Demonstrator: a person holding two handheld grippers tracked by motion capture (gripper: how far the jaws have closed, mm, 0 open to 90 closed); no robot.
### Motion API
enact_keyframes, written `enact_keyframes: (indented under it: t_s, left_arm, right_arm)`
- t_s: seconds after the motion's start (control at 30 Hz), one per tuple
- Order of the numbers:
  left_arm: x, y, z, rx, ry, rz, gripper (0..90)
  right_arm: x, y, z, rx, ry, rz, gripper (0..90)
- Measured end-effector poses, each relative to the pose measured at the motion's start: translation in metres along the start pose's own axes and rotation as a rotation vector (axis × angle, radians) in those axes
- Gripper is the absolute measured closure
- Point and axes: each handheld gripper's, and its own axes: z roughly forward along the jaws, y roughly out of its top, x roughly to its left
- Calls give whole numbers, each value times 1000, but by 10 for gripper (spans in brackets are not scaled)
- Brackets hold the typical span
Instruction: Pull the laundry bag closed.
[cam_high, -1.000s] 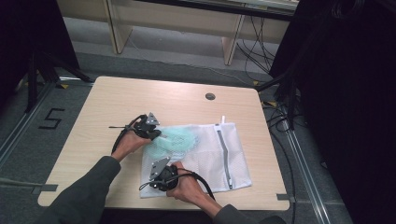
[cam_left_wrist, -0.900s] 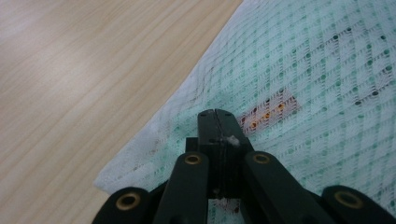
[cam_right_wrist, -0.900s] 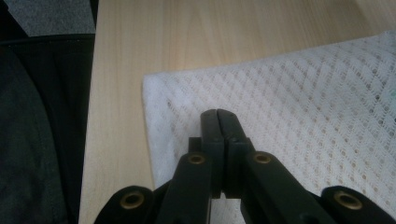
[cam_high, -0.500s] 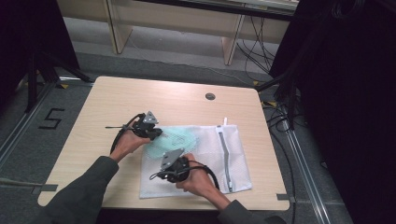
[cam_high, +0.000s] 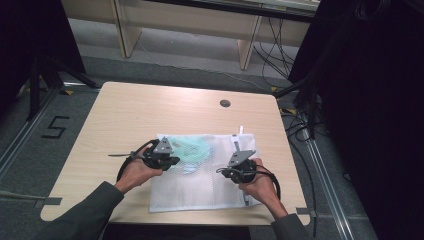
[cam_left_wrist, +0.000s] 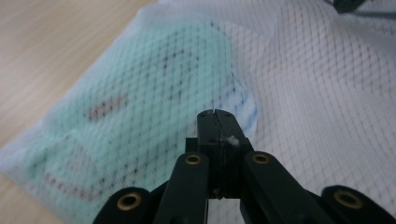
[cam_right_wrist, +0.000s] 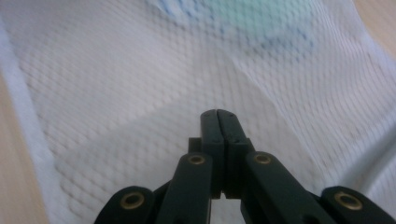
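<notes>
Fingers of both grippers closed, empty, over mesh bag; left gripper view shows green cloth inside

I see a white mesh bag with a fine diamond net pattern, and through it a mint-green cloth with small dark and reddish marks and a blue-striped edge. My two grippers, left gripper and right gripper, are black with brass-coloured pins. The table is pale wood grain, with a dark round plug far right.
</notes>
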Motion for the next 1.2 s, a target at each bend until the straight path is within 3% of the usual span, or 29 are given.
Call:
enact_keyframes:
  t_s: [0.03,0.17,0.23,0.27,0.33,0.53,0.6,0.73,0.8,0.83,1.03,1.07,1.1,1.13,1.2]
  left_arm:
    - [-1,-3,0,10,-1,14,895]
    - [-4,-10,2,26,-16,-27,895]
    - [-4,-10,2,29,-25,-8,894]
    - [-4,-11,2,22,-34,-22,895]
    - [-8,-10,-1,17,-42,-29,894]
    - [-15,-14,1,36,-47,-12,895]
    - [-16,-16,4,47,-55,-18,894]
    - [-15,-19,8,80,-42,19,894]
    - [-13,-20,8,81,-42,-3,893]
    - [-12,-20,7,88,-34,13,893]
    - [-8,-26,9,111,-31,-10,894]
    - [-5,-28,9,130,-24,12,894]
    - [-5,-29,9,127,-24,-12,894]
    - [-4,-29,8,135,-17,13,894]
    - [-4,-30,7,133,-15,-8,894]
  right_arm:
    - [-3,-5,-1,8,-10,8,900]
    - [-12,-15,-5,35,-29,38,900]
    - [-12,-17,-9,34,-28,80,900]
    - [-16,-19,-11,25,-35,66,900]
    - [-17,-24,-12,39,-33,87,900]
    - [-22,-34,-9,72,-33,65,900]
    - [-21,-35,-9,82,-24,98,900]
    - [-21,-36,-3,102,-18,75,900]
    - [-20,-36,1,119,-7,73,900]
    - [-19,-35,3,129,0,70,900]
    - [-19,-32,6,136,17,37,900]
    - [-18,-32,5,142,14,54,900]
    - [-17,-32,5,142,8,53,900]
    - [-16,-32,6,140,9,57,900]
    - [-18,-30,8,130,13,6,900]
